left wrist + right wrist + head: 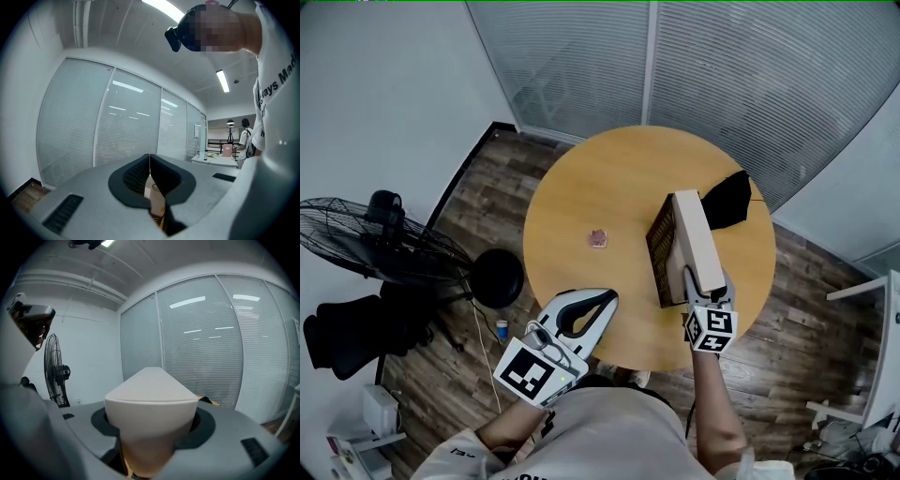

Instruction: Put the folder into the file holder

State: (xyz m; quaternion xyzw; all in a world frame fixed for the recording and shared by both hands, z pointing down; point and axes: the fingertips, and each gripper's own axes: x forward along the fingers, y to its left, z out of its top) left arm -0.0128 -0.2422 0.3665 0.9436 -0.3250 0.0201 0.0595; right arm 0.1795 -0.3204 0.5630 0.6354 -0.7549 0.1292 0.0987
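A thick beige folder [697, 242] stands on edge at the right side of the round wooden table [600, 187]. My right gripper [705, 287] is shut on its near end; in the right gripper view the folder [150, 390] fills the space between the jaws [154, 423]. A dark mesh file holder [659, 248] sits right against the folder's left side; whether the folder is inside it I cannot tell. My left gripper [607, 298] hovers over the table's near edge, shut and holding nothing [150, 161].
A small pink object [598, 238] lies mid-table. A black item [727, 199] rests behind the folder. A standing fan [375, 242] and a black round stool [497, 277] stand on the floor at left. Glass walls with blinds [731, 66] close the back.
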